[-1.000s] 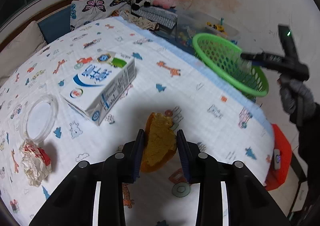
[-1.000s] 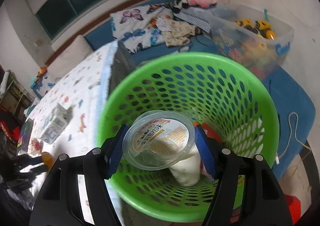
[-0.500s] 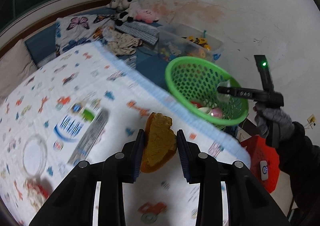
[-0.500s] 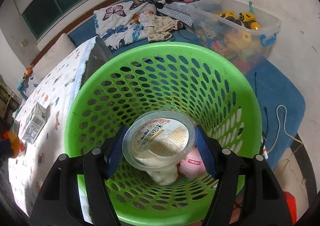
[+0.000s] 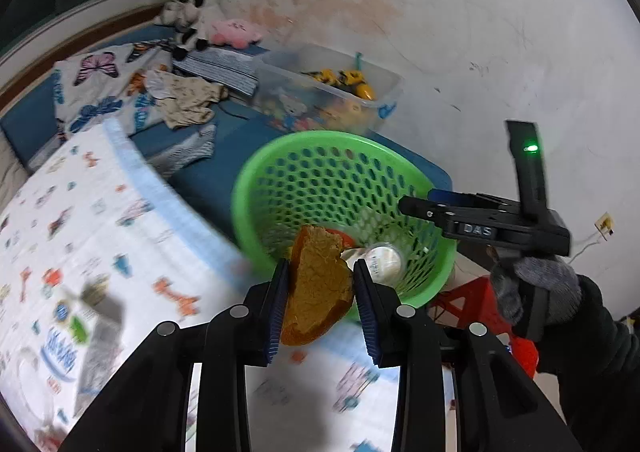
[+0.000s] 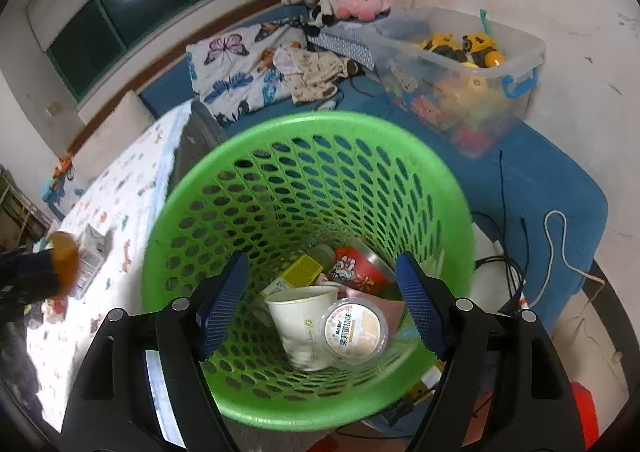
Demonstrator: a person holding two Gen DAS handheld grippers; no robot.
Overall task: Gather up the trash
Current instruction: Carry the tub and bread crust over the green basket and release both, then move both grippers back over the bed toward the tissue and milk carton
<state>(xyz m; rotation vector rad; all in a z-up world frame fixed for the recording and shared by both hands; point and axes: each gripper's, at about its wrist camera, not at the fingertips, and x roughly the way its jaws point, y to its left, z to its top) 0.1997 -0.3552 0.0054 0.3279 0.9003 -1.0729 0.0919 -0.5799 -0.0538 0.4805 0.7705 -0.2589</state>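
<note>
- left gripper point(image 5: 320, 294) is clamped tight on a chunk of orange peel point(image 5: 318, 284), both blue pads pressed against its sides, held in the air right at the near rim of the green basket point(image 5: 280, 156)
- right gripper point(image 6: 320, 298) has its jaws spread wide with nothing between them, hanging over the basket mouth
- down in the basket: a sealed plastic cup point(image 6: 354, 328) lying against a white paper cup point(image 6: 302, 322), plus a red can point(image 6: 354, 266) and a yellow wrapper point(image 6: 300, 270)
- milk carton point(image 5: 86, 336) sits on the cartoon-print sheet point(image 5: 120, 212), pretty blurry so I can't read it
- clear toy bin point(image 6: 472, 64) sits further back on the blue mat point(image 6: 560, 188)
</note>
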